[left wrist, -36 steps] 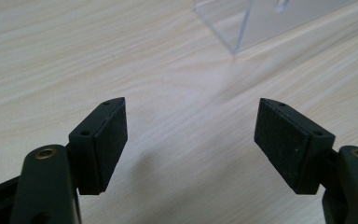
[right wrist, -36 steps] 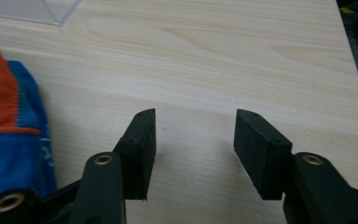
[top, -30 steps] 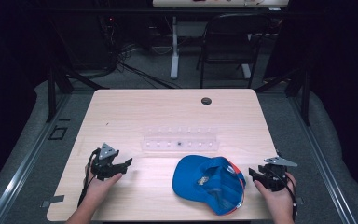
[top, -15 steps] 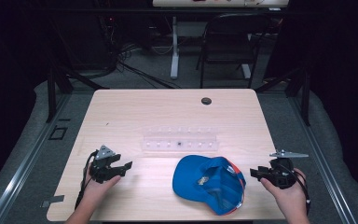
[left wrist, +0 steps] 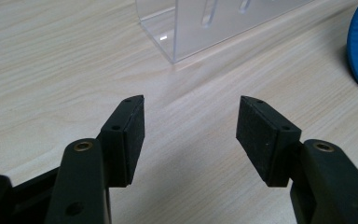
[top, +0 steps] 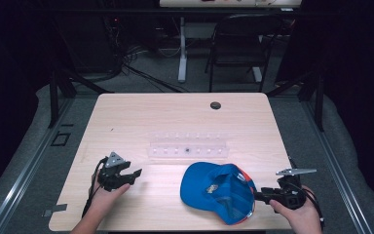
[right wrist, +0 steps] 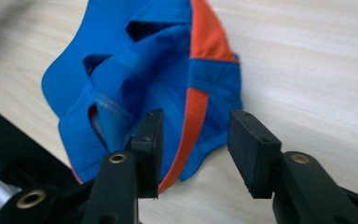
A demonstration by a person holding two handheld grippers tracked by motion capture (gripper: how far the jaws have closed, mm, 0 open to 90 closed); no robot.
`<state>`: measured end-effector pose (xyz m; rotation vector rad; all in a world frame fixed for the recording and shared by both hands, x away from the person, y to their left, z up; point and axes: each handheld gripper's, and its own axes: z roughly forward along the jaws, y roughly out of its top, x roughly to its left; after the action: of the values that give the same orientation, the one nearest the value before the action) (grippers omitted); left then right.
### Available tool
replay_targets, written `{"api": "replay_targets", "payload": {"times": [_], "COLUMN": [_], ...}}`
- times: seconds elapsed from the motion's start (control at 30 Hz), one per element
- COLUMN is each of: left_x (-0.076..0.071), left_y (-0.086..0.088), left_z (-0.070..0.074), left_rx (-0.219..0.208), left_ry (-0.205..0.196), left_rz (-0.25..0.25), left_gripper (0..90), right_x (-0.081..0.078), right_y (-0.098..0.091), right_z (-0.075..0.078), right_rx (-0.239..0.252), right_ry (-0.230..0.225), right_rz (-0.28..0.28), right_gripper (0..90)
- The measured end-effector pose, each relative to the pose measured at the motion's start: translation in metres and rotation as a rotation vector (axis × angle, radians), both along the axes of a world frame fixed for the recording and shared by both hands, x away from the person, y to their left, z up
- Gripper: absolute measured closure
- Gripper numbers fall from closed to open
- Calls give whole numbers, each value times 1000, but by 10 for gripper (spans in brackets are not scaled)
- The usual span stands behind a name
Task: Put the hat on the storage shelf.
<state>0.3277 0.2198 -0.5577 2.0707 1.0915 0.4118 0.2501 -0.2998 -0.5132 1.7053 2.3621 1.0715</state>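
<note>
A blue cap (top: 219, 187) with orange trim lies upside down on the wooden table (top: 175, 117), near the front right. My right gripper (top: 259, 196) is at the cap's right edge and points left at it. In the right gripper view, the right gripper (right wrist: 195, 122) is open, its jaws have just been opening, and the cap's (right wrist: 135, 74) orange-trimmed edge shows in the gap, untouched by the pads. My left gripper (top: 135, 174) rests at the front left, open. In its own view the left gripper (left wrist: 191, 106) has just been closing slightly, with only bare table between the jaws.
A clear acrylic rack (top: 187, 145) with small slots lies across the table's middle, and its corner (left wrist: 205, 28) is just ahead of my left jaws. A black round grommet (top: 215, 105) sits near the far edge. A chair (top: 238, 44) and cables are beyond the table.
My right gripper has drifted a little to the right, away from the cap, toward the table's front right corner. The left gripper and the cap have stayed where they were.
</note>
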Motion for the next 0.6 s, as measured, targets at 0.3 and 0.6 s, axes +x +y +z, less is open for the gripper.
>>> {"api": "replay_targets", "payload": {"times": [0.3,0.6], "left_x": [0,1], "left_y": [-3,-2], "left_z": [-2,-2], "left_rx": [6,-3], "left_ry": [7,10], "left_rz": [-11,-4], "left_gripper": [426,428], "right_x": [-1,1], "right_y": [5,7], "right_z": [-12,-27], "right_rx": [36,91], "right_ry": [33,98], "right_rz": [11,14], "right_gripper": [552,588]}}
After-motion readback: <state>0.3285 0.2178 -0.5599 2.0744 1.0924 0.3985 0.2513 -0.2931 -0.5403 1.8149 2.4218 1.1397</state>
